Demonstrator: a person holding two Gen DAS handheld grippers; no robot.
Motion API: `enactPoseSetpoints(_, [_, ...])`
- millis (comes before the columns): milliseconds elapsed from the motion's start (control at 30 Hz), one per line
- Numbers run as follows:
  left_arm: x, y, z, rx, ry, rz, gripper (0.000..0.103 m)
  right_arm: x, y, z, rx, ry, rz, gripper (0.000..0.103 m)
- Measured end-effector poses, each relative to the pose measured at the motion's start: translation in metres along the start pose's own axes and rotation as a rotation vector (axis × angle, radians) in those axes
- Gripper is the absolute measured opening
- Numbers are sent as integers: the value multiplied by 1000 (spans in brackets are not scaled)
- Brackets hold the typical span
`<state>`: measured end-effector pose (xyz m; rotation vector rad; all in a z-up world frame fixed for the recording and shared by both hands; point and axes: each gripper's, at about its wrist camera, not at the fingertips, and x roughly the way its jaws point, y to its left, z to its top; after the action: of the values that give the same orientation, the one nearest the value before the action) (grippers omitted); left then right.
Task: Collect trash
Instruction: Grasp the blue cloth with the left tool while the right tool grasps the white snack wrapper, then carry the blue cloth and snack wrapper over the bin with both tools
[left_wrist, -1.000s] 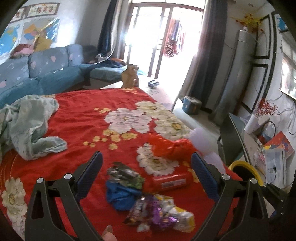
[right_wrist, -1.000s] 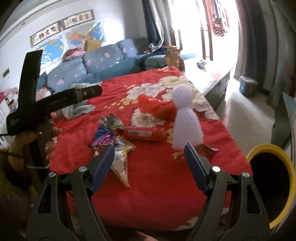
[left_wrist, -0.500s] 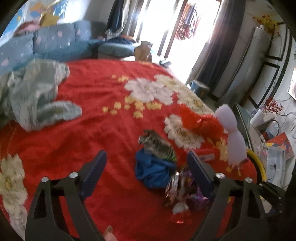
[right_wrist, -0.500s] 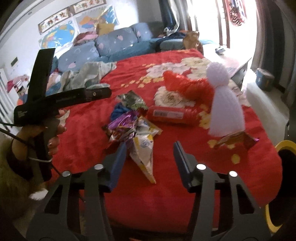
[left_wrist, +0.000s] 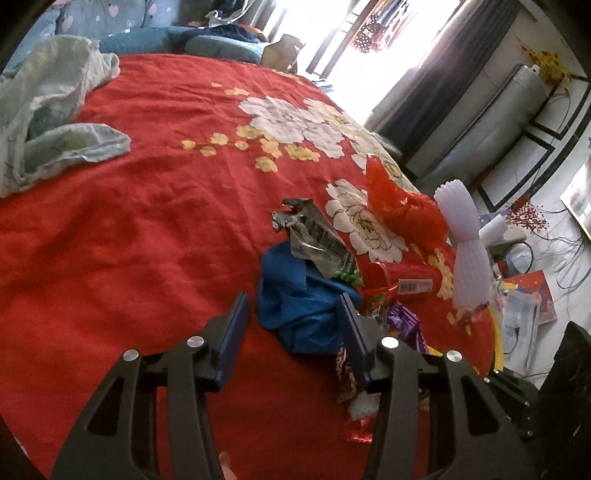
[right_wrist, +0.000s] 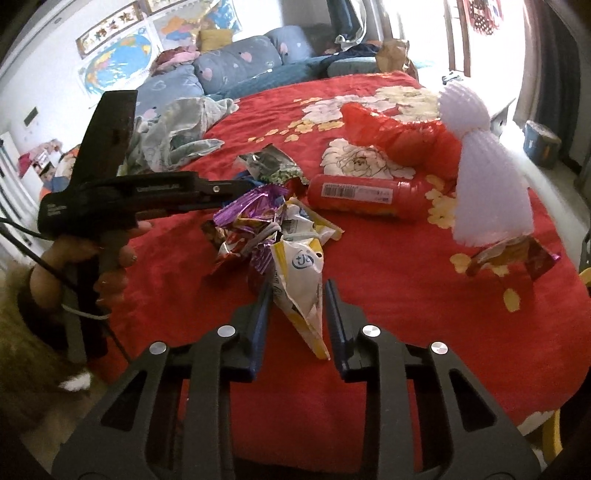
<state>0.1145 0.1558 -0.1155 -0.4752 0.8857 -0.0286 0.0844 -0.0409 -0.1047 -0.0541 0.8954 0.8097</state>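
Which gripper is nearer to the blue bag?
Left. The left gripper has the blue bag between its closing jaws; the right gripper closes around a yellow-white wrapper further along the trash pile.

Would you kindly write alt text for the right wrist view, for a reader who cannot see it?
The right gripper has its jaws closing around a white and yellow snack bag on a red floral cloth. Behind lie crumpled wrappers, a red bottle and white foam netting; the left gripper reaches in from the left.
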Motion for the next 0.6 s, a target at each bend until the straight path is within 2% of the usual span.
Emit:
enactPoseSetpoints(167, [5, -7, -1, 12, 14, -17, 22, 3, 0, -2, 13, 1, 25, 17])
enactPoseSetpoints(233, [4, -10, 0, 22, 10, -5, 18, 0, -3, -3, 23, -10, 29, 14])
enactPoseSetpoints(333, [-5, -17, 2, 46, -14, 14, 15, -6, -8, -3, 37, -17, 30, 12])
enactPoseSetpoints(600, [-52, -42, 13, 137, -139, 67, 13, -34, -21, -4, 69, -59, -16, 11])
